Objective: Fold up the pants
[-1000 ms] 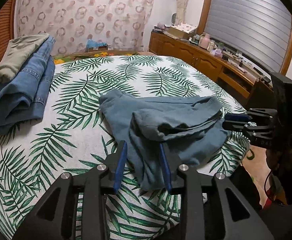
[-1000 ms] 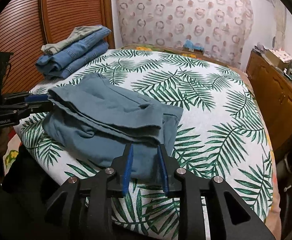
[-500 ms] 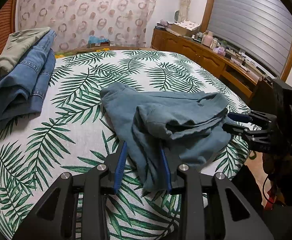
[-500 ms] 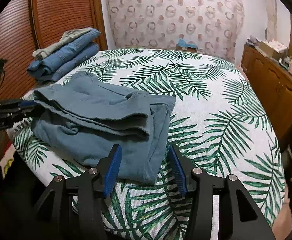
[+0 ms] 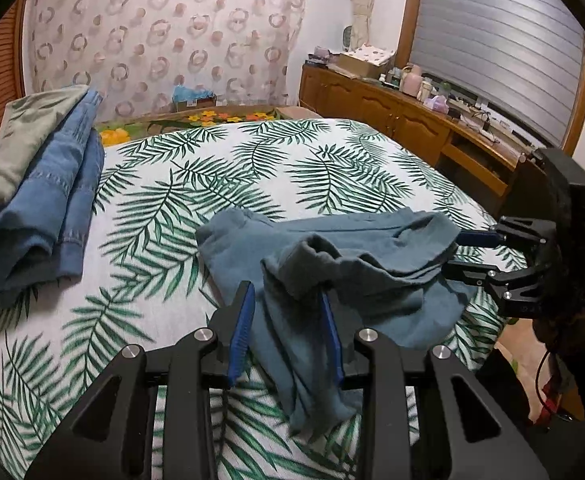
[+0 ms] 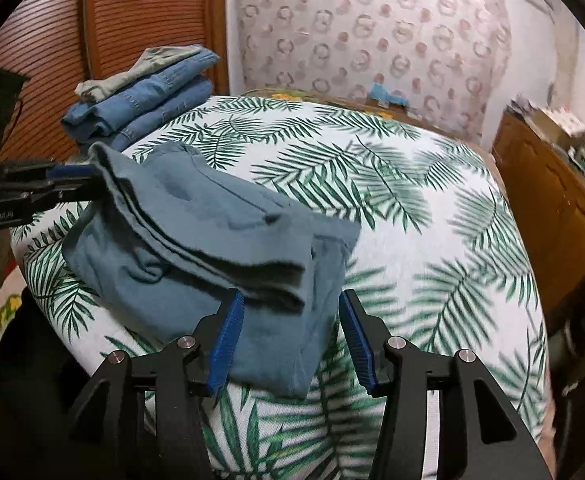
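My left gripper (image 5: 286, 334): fingers parted, a fold of the blue pants (image 5: 332, 276) between them, resting against the right pad. My right gripper (image 6: 290, 338): fingers wide, straddling the pants' edge on the bed (image 6: 412, 208).

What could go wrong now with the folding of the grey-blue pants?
1. The pants lie close to the near edge of the bed, one end hanging over it; a pull might slide them off.
2. Both the left claw and right claw are open, so the loose, uneven layers could come apart.
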Available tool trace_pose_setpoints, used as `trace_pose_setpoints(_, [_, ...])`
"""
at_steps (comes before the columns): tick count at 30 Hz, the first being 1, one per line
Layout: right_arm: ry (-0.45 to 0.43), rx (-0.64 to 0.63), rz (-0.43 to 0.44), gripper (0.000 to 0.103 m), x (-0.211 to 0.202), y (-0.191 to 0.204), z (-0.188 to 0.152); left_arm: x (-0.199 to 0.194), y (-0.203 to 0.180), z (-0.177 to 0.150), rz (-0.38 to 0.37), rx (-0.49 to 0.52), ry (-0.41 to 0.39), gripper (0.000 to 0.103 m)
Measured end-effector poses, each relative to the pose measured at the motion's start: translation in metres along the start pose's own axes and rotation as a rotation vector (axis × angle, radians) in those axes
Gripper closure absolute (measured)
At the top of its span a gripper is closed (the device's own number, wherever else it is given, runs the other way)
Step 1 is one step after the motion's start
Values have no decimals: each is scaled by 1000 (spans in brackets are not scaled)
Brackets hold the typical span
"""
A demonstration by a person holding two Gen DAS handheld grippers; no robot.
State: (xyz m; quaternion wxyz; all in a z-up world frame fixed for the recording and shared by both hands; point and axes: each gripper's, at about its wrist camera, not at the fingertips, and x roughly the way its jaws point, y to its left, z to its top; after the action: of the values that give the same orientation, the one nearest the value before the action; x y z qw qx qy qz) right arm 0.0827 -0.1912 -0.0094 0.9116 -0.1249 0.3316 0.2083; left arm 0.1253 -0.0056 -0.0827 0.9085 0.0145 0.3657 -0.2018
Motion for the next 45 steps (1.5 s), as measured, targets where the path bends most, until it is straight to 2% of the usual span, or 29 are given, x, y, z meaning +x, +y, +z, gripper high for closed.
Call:
trace_pose_setpoints(4, [-6, -44, 5, 51, 9, -3, 14, 10, 5, 7, 14, 1, 12, 69])
trace_pose_setpoints(6, [-16, -46, 23, 59, 13, -7, 22, 13, 7, 9, 22, -5, 17, 69])
trace_pose_setpoints(8, [-23, -46, 42, 73, 16, -9, 29, 17, 10, 11, 30, -8, 19, 69])
trace_pose_setpoints(10, [-26, -46, 34, 80, 22, -13, 37, 21, 13, 13, 40, -16, 24, 69])
trace_pose_setpoints(19, [-64, 33, -19, 81, 32, -27, 56, 36, 24, 13, 79, -46, 58, 69])
trace_pose_setpoints(22, [-92, 71, 6, 80, 25, -31, 51, 40, 27, 10, 77, -55, 69, 69])
trace_pose_setpoints(24, [-97, 75, 19, 74, 20, -31, 45, 41, 28, 9, 75, -57, 71, 69])
trace_pose_setpoints(29, [-58, 54, 47, 68, 24, -26, 34, 42, 28, 8, 75, -53, 66, 69])
trace_pose_setpoints(38, [34, 49, 69, 68, 53, -30, 47, 43, 34, 7, 52, -77, 62, 65])
trace_pose_setpoints(39, [34, 46, 82, 70, 54, -30, 49, 43, 34, 7, 53, -75, 61, 65])
trace_pose_setpoints(40, [26, 42, 86, 76, 53, -29, 51, 43, 33, 7, 56, -72, 59, 65])
trace_pose_setpoints(41, [16, 36, 75, 89, 51, -28, 54, 43, 33, 7, 58, -70, 59, 65])
trace_pose_setpoints(45, [-65, 47, 17, 92, 41, -30, 67, 43, 32, 7, 60, -68, 57, 65])
